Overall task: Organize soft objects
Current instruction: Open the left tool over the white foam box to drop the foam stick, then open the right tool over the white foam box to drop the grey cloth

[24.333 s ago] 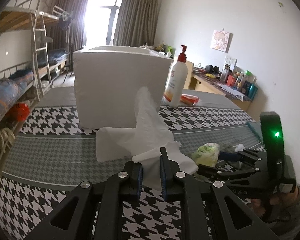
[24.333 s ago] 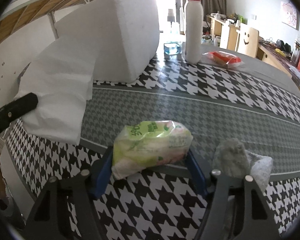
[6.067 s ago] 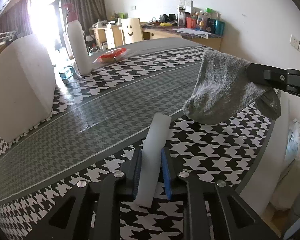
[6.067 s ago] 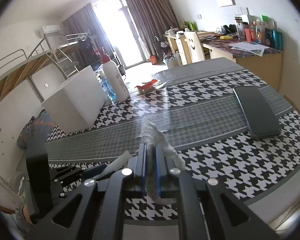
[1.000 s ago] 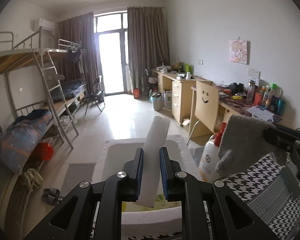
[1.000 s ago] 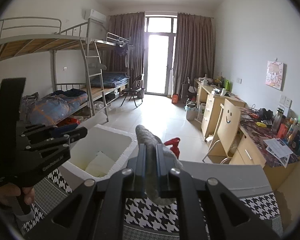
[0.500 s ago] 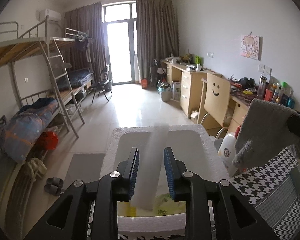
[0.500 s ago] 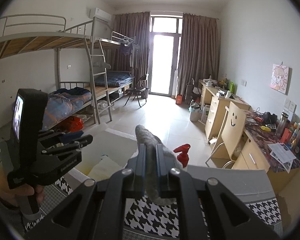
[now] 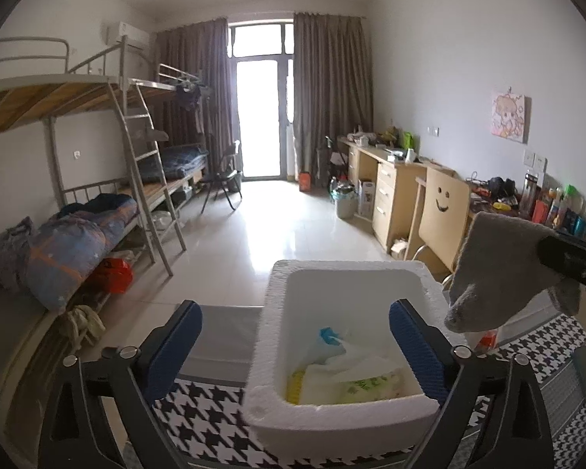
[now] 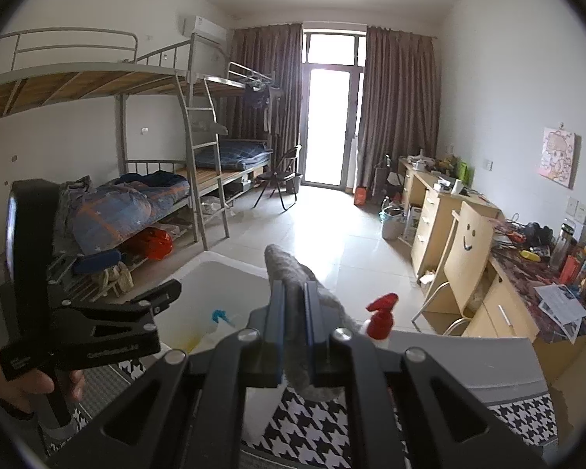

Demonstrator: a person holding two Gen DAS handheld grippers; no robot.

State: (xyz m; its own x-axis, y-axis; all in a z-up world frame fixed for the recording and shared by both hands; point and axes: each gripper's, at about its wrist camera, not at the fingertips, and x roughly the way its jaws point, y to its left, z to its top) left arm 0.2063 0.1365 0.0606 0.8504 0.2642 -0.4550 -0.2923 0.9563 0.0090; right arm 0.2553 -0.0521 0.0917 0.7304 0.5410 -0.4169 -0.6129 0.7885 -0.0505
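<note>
A white foam box stands on the houndstooth table; inside lie white tissue sheets, a green tissue pack and a white foam piece. My left gripper is open and empty above the box's left rim. It also shows in the right wrist view. My right gripper is shut on a grey sock, held right of the box. In the left wrist view the sock hangs beyond the box's right rim.
A white pump bottle with a red head stands just right of the box. The houndstooth tablecloth shows below. Bunk beds line the left wall, desks and a smiley chair the right.
My left gripper has opened wide and the white foam piece it held has dropped out of it. The right gripper still holds the sock at about the same place.
</note>
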